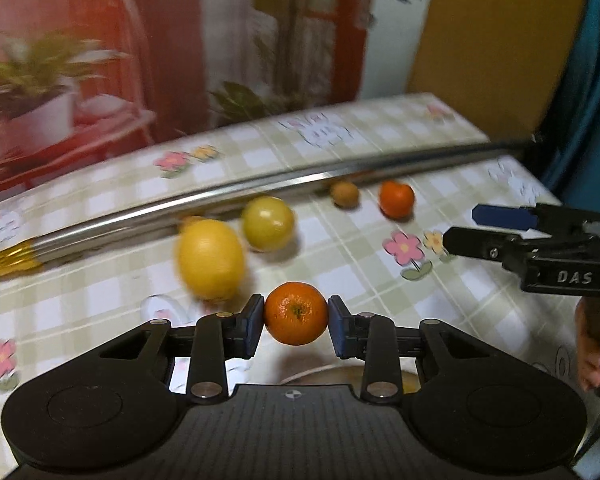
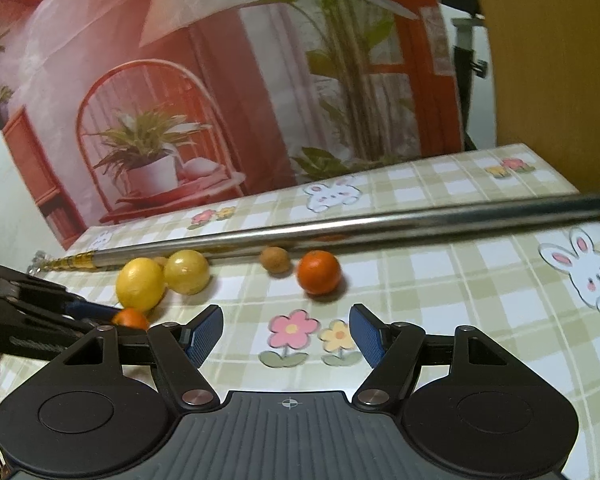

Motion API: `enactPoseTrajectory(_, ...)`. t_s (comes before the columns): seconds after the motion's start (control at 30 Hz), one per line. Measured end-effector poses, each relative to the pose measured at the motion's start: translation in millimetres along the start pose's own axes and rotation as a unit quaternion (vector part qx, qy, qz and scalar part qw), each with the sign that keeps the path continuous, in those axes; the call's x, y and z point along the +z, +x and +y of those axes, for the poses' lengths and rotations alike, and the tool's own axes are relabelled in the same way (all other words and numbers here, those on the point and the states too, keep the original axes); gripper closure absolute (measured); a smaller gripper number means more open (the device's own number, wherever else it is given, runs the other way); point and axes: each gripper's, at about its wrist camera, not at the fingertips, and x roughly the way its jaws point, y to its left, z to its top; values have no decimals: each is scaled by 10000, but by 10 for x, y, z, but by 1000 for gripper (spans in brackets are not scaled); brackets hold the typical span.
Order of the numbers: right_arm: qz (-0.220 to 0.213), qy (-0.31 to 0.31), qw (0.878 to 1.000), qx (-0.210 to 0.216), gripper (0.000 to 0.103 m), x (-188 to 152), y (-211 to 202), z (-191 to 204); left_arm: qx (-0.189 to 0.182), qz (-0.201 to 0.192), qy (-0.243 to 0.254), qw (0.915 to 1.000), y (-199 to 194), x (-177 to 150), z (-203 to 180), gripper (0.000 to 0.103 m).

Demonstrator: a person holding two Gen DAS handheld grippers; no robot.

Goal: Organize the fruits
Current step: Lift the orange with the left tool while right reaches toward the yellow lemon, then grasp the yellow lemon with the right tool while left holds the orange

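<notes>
Left wrist view first: the left gripper (image 1: 296,322) pinches a small orange mandarin (image 1: 296,313) between its blue pads, lifted above the checked tablecloth (image 1: 360,264), with the rim of a pale bowl (image 1: 320,374) just showing beneath it. Beyond the held fruit lie a lemon (image 1: 211,258) and, just beside it, a rounder yellow-green fruit (image 1: 268,223); further off and to the right sit a small brown fruit (image 1: 345,194) and a second mandarin (image 1: 396,199), apart from each other. All four lie close along a long metal rod (image 1: 228,200) that crosses the cloth. In the right wrist view the right gripper (image 2: 286,334) hangs spread over a printed flower on the cloth, its jaws holding nothing. Behind the table hangs a backdrop (image 2: 220,80) printed with a chair and potted plant.
</notes>
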Motion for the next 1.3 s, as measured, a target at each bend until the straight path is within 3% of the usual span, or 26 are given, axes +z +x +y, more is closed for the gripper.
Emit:
enactPoseTrajectory(0.23,71,-575,9978,332,37,182,129,311,485,-573,-720,9946,-628,-250,304,67)
enactPoseTrajectory(0.4,137,-817,9949,570,37,313,187,587,545,-727,-1301,9873,-940,-463,608,67)
enactPoseTrajectory(0.63,379,-1234,9850,1148,38,397,364,996,1107,-897,-1599,9768,-1102,-716,836,67)
enactPoseTrajectory(0.87,618,-1839,9696,1491,43,461,764,1379,1369,-1131,-1697,9694,-1162,-813,930,67)
enactPoseTrajectory(1.3,1061,-2076,9676,973,46,477,1379,1658,1234,-1193,-1980,9650,-1114,-946,961,67)
